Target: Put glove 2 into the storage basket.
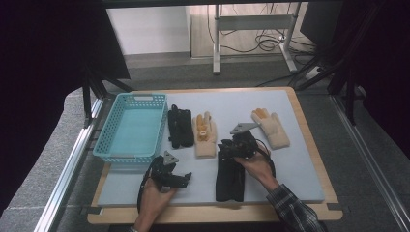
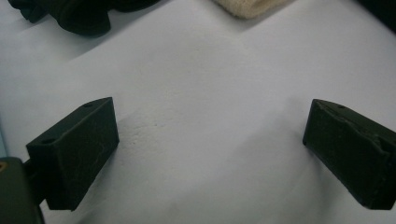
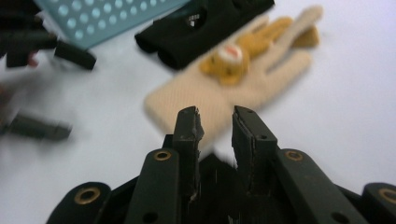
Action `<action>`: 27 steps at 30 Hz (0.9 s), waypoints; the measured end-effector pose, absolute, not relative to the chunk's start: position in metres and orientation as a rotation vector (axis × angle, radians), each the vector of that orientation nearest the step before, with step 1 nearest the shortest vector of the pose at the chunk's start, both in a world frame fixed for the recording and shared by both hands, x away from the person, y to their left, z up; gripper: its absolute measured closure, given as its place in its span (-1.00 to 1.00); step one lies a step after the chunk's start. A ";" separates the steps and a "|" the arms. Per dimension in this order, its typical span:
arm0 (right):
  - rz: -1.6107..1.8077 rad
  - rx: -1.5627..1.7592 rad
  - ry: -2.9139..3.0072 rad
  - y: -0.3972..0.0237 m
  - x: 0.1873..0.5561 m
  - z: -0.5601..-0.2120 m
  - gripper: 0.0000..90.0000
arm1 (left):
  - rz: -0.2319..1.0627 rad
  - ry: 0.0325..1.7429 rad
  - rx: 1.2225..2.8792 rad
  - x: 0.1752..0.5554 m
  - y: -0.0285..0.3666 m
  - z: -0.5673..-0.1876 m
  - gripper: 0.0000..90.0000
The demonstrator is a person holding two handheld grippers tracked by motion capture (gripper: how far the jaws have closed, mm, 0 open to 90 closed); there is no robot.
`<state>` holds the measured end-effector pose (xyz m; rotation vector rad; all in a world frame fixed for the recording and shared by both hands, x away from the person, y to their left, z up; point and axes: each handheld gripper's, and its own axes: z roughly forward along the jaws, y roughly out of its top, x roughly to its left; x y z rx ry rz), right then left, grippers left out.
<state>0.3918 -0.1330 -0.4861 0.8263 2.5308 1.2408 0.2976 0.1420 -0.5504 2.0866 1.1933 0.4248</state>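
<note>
A black glove [image 1: 229, 178] lies flat near the table's front. My right gripper [image 1: 225, 146] sits at its far end. In the right gripper view that gripper [image 3: 215, 114] has its jaws drawn close, with dark fabric [image 3: 215, 175] between them low down. Just beyond is a cream glove with an orange figure [image 3: 233, 70], and another black glove [image 1: 180, 126] lies beside it. A second cream glove [image 1: 270, 127] lies to the right. My left gripper [image 1: 185, 178] hovers low over the bare grey mat [image 2: 210, 70], jaws wide open [image 2: 210, 116] and empty.
A teal plastic basket [image 1: 131, 153] stands empty at the left of the mat. The wooden table edge [image 1: 212, 212] runs along the front. Dark drapes, frame legs and cables are beyond the table's far side.
</note>
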 end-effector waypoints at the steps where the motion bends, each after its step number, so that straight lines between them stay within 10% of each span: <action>1: 1.239 0.820 2.531 -0.126 0.397 -0.485 0.56 | 0.424 1.194 2.086 0.298 0.142 -0.550 -0.92; 21: 1.175 0.928 2.548 -0.015 0.478 -0.509 0.21 | 0.422 1.190 2.093 0.298 0.142 -0.550 -0.92; 27: 1.087 0.941 2.601 -0.002 0.483 -0.527 0.54 | 0.421 1.190 2.094 0.298 0.142 -0.550 -0.92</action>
